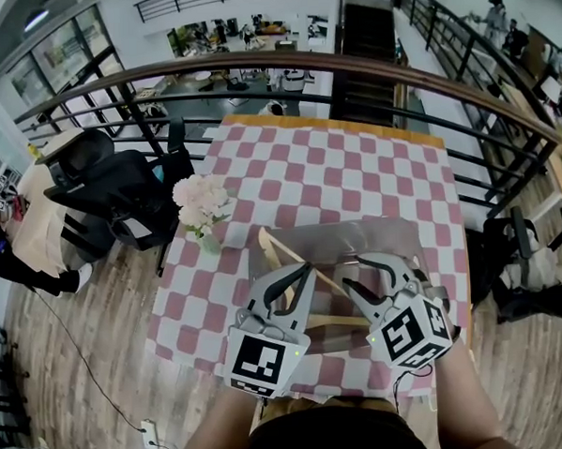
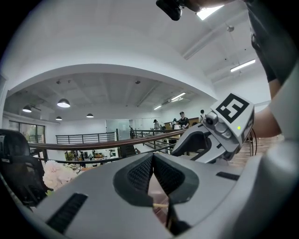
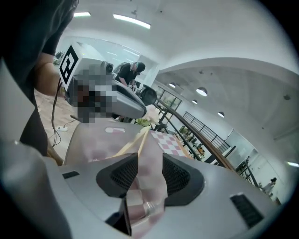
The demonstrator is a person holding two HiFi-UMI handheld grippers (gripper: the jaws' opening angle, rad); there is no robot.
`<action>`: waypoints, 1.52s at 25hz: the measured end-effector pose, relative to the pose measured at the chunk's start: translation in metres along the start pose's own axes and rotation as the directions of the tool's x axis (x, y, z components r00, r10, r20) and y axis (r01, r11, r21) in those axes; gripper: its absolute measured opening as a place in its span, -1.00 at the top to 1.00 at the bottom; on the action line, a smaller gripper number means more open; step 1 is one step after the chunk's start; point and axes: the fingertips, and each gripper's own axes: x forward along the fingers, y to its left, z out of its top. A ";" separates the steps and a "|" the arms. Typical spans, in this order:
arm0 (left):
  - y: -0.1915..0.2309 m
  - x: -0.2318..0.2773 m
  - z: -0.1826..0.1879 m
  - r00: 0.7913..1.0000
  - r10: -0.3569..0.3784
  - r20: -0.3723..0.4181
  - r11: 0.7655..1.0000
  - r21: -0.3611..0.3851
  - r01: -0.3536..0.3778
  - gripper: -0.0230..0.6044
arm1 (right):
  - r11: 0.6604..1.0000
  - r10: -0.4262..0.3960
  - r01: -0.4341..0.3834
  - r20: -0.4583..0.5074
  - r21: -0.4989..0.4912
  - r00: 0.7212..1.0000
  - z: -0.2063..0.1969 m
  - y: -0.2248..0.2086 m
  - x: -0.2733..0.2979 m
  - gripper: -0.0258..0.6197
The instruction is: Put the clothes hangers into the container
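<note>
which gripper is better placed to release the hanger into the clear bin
Left: the left gripper is shut on the light wooden clothes hanger over the clear plastic container; the right gripper is open.

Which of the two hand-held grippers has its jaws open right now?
The right gripper: its jaws stand apart with a gap between them, whereas the left gripper has jaws that meet at their tips.

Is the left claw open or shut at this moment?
Shut. In the left gripper view the pads of the left claw meet at the tips, with a piece of the wooden hanger between them.
</note>
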 end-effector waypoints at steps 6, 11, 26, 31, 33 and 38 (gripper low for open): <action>-0.005 -0.001 0.009 1.000 -0.003 0.011 1.000 0.020 0.003 0.90 | 0.999 -0.054 0.052 0.097 0.015 0.994 0.018 -0.005 -0.013 0.41; -0.015 -0.001 0.021 0.999 -0.037 0.038 0.998 0.057 0.035 0.90 | 0.994 -0.106 0.101 0.168 0.033 0.980 0.031 -0.009 -0.024 0.49; -0.030 0.002 0.042 0.991 -0.075 0.106 0.986 0.155 0.058 0.90 | 0.983 -0.178 0.161 0.250 0.087 0.952 0.045 -0.016 -0.043 0.76; -0.032 0.003 0.041 0.991 -0.079 0.110 0.985 0.165 0.060 0.90 | 0.982 -0.171 0.142 0.273 0.122 0.947 0.047 -0.014 -0.048 0.82; -0.033 0.003 0.041 0.991 -0.084 0.108 0.982 0.176 0.065 0.90 | 0.981 -0.175 0.143 0.284 0.130 0.943 0.048 -0.015 -0.050 0.82; -0.035 0.003 0.041 0.990 -0.094 0.108 0.978 0.198 0.071 0.90 | 0.980 -0.178 0.141 0.293 0.143 0.939 0.048 -0.016 -0.052 0.83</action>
